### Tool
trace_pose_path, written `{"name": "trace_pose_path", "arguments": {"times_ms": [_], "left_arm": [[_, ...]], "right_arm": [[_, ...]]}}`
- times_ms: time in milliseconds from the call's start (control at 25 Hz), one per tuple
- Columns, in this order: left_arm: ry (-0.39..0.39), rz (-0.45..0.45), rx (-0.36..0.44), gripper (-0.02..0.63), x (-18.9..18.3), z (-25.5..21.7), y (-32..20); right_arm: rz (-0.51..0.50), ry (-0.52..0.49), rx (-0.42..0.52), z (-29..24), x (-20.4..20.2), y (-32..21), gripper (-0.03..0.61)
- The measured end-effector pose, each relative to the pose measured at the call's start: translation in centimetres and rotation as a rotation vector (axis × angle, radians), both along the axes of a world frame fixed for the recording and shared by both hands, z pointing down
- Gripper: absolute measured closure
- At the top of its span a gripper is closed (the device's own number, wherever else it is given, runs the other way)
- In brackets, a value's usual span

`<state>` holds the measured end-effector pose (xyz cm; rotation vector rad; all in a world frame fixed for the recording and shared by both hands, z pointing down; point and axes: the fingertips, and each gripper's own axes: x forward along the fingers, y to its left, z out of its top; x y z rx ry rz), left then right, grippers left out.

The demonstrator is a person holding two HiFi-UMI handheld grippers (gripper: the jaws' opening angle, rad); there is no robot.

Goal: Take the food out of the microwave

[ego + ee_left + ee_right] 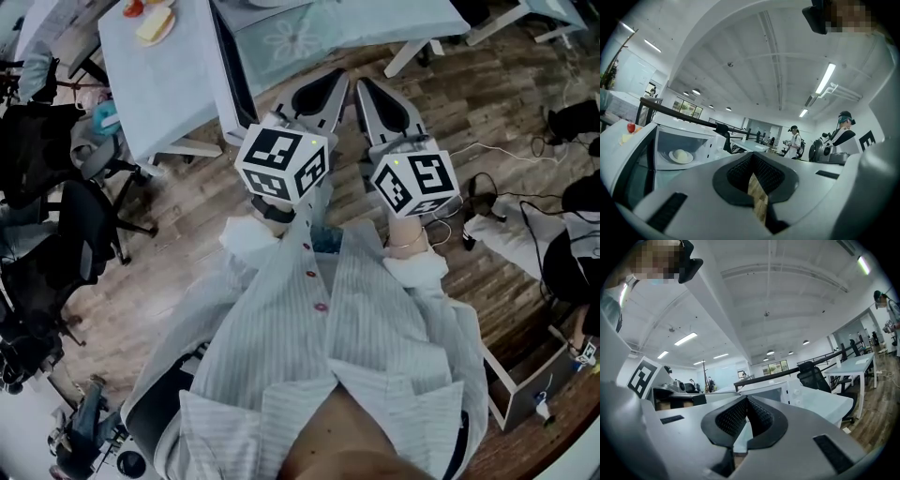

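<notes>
Left gripper (pixel 752 158): jaws pressed together with nothing between them, touching nothing, held out level in front of the person's chest
Right gripper (pixel 746 400): jaws also together and empty, touching nothing, just beside the left one in the head view
Food (pixel 681 154): one pale round lump, smooth and dome-shaped, lying in the middle of a plate
Plate (pixel 671 158): one, white and shallow, on the floor of the microwave's chamber
Microwave (pixel 707 140): one, white, at the left of the left gripper view, well apart from both grippers
Door (pixel 635 176): swung wide open to the left, with a dark window
Other food: one small red round piece (pixel 631 127) and one pale yellow piece (pixel 623 138) on a pale surface above the open door; whether that is the worktop I cannot tell
Worktop (pixel 173 89): pale, ahead and to the left in the head view
Marker cubes: two, one on each gripper
People beyond: two (pixel 793 140), both standing far off
</notes>
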<state>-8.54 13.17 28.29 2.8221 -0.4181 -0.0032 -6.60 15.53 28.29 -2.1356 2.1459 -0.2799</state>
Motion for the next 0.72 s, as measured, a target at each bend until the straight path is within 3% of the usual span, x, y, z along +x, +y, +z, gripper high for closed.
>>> {"name": "trace_pose_path", "arguments": {"times_ms": [400,720], "left_arm": [[-0.008,-0.026,-0.005,0.606,5.5,0.2,-5.9],[-0.004,-0.084,0.008,0.606,6.6,0.7,-10.5]], "right_arm": [[-0.029,-0.020,-0.008,0.4,5.7,-6.3,0.546],[-0.067,-0.026,-0.002,1.2,7.3,-10.7,0.546]]}}
